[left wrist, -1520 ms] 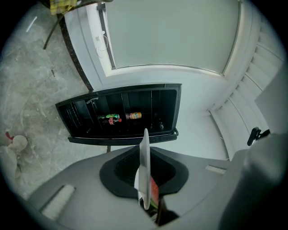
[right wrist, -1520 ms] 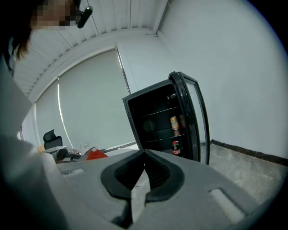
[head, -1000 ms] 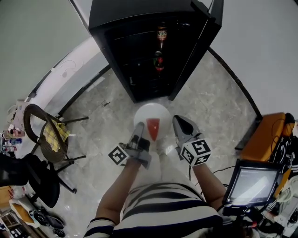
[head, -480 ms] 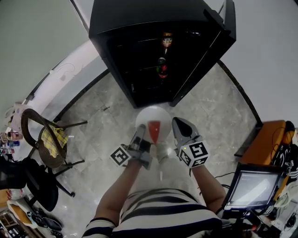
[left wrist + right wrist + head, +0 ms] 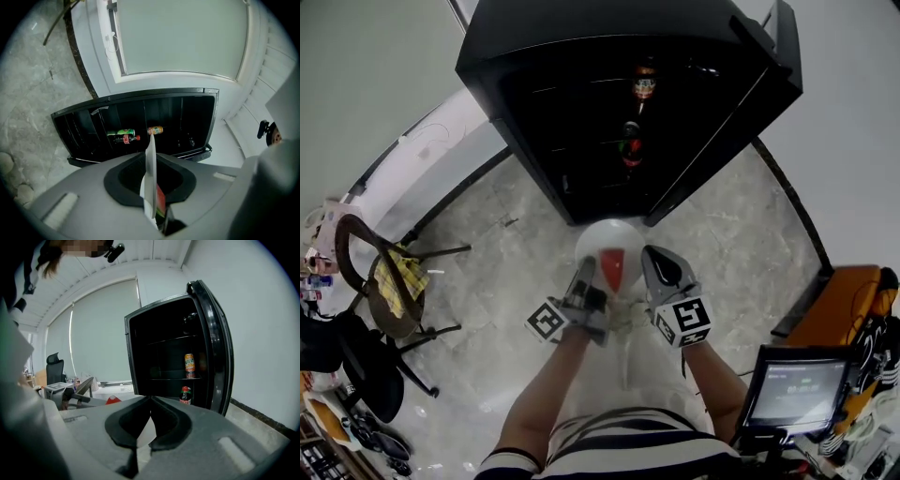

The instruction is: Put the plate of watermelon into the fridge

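A white plate (image 5: 607, 246) carrying a red watermelon wedge (image 5: 612, 266) hangs just in front of the open black fridge (image 5: 581, 112). My left gripper (image 5: 585, 272) is shut on the plate's near-left rim, and my right gripper (image 5: 650, 261) is shut on its right rim. In the left gripper view the plate (image 5: 150, 173) stands edge-on between the jaws, with the watermelon (image 5: 161, 202) beside it. The right gripper view shows the plate (image 5: 146, 433) behind the closed jaws and the watermelon tip (image 5: 112, 400) at the left.
Bottles (image 5: 630, 148) and a can (image 5: 644, 82) stand on the fridge shelves. The fridge door (image 5: 741, 112) swings open to the right. A chair (image 5: 380, 281) stands at the left, and an orange box (image 5: 844, 300) and a monitor (image 5: 792, 384) at the right.
The plate and both grippers have moved forward toward the fridge, which now looms larger and closer. Both grips are unchanged.
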A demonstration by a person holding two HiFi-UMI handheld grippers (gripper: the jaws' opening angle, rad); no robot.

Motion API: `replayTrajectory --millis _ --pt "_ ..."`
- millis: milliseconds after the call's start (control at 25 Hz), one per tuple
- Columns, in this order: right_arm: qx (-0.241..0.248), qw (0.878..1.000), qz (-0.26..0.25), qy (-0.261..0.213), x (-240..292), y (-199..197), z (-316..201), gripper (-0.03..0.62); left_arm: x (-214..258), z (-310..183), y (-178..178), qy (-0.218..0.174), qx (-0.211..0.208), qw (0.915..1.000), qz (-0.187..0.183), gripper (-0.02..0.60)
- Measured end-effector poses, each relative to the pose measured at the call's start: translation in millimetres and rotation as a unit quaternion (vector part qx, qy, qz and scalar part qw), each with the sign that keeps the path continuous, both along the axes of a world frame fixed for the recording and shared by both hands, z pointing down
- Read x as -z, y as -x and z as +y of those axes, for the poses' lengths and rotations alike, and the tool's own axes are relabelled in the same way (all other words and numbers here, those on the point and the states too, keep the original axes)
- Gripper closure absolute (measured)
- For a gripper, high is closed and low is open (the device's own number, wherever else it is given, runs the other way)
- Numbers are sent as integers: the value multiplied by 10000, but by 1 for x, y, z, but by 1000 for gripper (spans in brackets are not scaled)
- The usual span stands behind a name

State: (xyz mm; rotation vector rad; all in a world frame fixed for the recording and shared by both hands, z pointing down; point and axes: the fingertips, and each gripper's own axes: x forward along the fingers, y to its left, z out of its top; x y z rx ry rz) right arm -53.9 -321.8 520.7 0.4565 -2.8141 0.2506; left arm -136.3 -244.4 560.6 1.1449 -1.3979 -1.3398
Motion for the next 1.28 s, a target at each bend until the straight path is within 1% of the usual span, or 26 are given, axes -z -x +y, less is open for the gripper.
replayTrajectory --millis 160,280,440,680,920,1080,1280 --pt "152 9998 5 -130 -18 2 -10 599 -24 -6 0 -2 274 9996 121 555" --pt "170 9998 -20 -135 -32 3 -17 599 -38 -10 3 -71 402 9991 93 555" --pt "199 9997 -39 -109 -50 6 -18 599 -52 -12 6 -114 547 9982 202 555" --pt "357 9993 -90 -66 -99 25 -18 599 -98 -15 28 -142 810 9963 234 555" --pt "419 9990 -59 -161 -101 24 -23 599 -98 -24 29 -228 909 9953 249 555" --pt "447 9987 -64 -250 -104 27 -27 599 -102 -31 33 -345 1017 9934 413 555" --pt "396 9988 -161 -253 -129 40 -37 599 -130 -43 52 -341 1112 9922 446 555"
